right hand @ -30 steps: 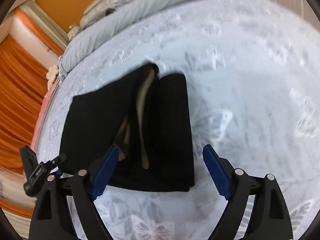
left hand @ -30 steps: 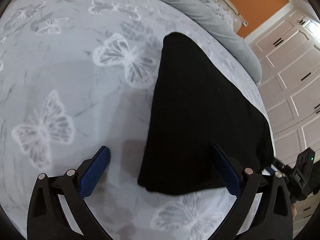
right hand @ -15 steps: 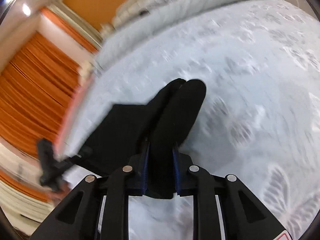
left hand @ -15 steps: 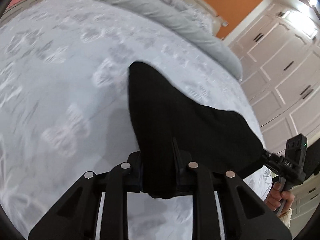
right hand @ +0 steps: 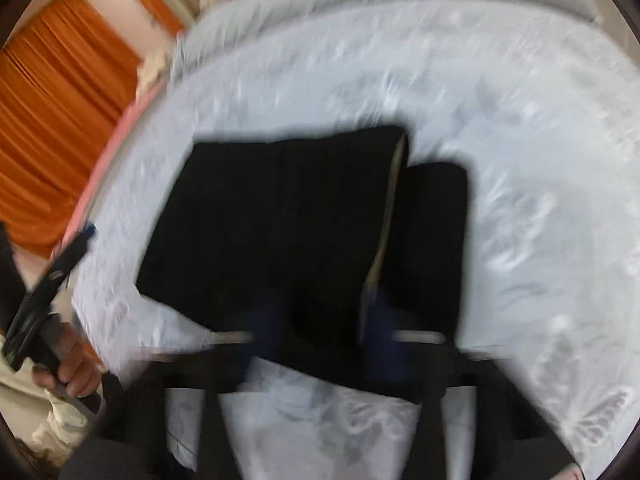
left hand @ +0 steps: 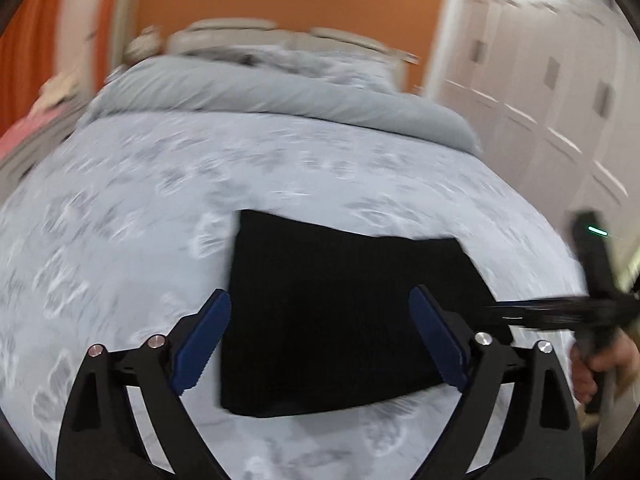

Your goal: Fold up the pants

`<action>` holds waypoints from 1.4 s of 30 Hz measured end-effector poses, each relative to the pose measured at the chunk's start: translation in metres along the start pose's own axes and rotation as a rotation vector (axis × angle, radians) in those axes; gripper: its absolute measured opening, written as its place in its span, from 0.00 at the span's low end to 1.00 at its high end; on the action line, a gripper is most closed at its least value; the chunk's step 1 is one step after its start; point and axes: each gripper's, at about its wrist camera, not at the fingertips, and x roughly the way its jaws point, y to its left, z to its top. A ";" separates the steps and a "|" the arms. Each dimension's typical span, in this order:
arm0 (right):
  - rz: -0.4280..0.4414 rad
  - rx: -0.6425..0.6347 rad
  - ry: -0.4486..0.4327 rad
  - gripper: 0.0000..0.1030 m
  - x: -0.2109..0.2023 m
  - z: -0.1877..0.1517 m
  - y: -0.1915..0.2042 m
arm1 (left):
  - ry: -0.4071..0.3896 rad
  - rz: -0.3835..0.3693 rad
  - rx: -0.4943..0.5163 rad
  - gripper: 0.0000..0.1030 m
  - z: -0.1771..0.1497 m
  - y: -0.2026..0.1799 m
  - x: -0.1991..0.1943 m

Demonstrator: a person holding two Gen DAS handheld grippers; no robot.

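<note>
Bedspread bears folded pants — between left gripper's parted fingers; right gripper blurred, apart.

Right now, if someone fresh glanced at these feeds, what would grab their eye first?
The black pants, folded into a compact slab in the middle of the pale butterfly-print bedspread, with a tan lining strip showing along one fold in the right wrist view. Next, the left gripper, its blue fingers spread wide above the pants. Behind, an orange wall and white wardrobe doors at right.
</note>
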 end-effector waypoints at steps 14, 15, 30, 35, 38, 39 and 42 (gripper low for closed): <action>0.312 -0.032 -0.103 0.10 -0.025 0.041 0.056 | 0.150 -0.094 0.136 0.24 -0.012 -0.068 0.083; 0.288 -0.022 -0.113 0.13 -0.026 0.041 0.051 | 0.201 -0.097 0.096 0.08 -0.013 -0.060 0.095; 0.010 -0.028 0.037 0.51 0.016 -0.003 -0.009 | 0.067 -0.145 -0.190 0.07 0.021 0.013 0.053; -0.011 -0.074 -0.074 0.08 0.000 0.017 0.017 | 0.040 -0.161 -0.198 0.07 0.038 0.016 0.047; 0.052 -0.124 -0.232 0.08 -0.057 0.026 0.045 | -0.016 -0.220 -0.208 0.06 0.055 0.014 0.025; 0.061 -0.136 -0.258 0.08 -0.069 0.025 0.049 | -0.042 -0.256 -0.202 0.07 0.060 0.011 0.015; 0.005 -0.138 -0.285 0.08 -0.085 0.018 0.037 | -0.021 -0.337 -0.176 0.11 0.059 -0.011 0.014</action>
